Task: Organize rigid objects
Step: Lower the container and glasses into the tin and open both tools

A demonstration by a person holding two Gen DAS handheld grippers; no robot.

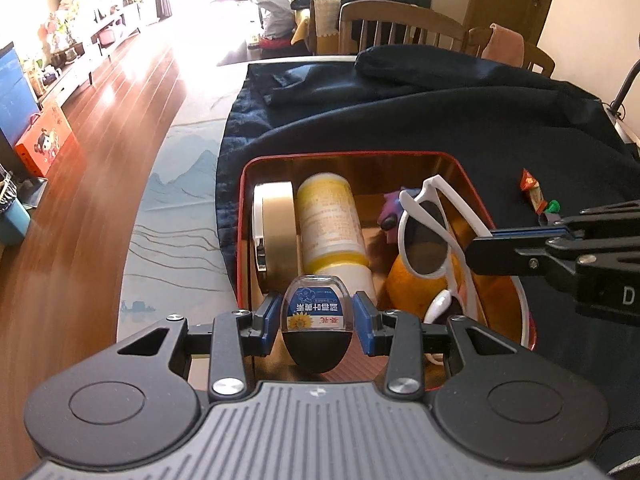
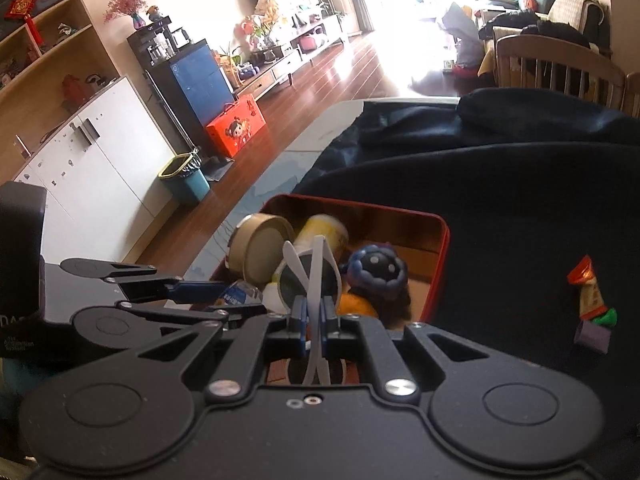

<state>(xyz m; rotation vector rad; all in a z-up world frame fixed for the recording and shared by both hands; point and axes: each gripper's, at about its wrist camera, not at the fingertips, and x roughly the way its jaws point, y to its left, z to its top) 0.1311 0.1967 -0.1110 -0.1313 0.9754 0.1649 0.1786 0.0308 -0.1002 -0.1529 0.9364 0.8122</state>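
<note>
A red tin box (image 1: 240, 216) (image 2: 436, 264) with a gold inside lies on a dark cloth. In it are a tape roll (image 1: 276, 232) (image 2: 260, 248), a yellow-and-white bottle (image 1: 332, 224) (image 2: 324, 232), an orange (image 1: 412, 284) (image 2: 356, 306) and a purple toy (image 1: 390, 212) (image 2: 376, 268). My left gripper (image 1: 316, 316) is shut on a small clear bottle with a blue label and black cap (image 1: 316, 320), held over the box's near end. My right gripper (image 2: 315, 316) is shut on white sunglasses (image 2: 308, 276) (image 1: 428, 236), held over the box's right side.
Wrapped candies (image 1: 534, 194) (image 2: 590, 296) lie on the dark cloth (image 1: 440, 120) right of the box. The table edge (image 1: 160, 200) runs along the left, with wood floor below. Wooden chairs (image 1: 400, 28) stand behind the table.
</note>
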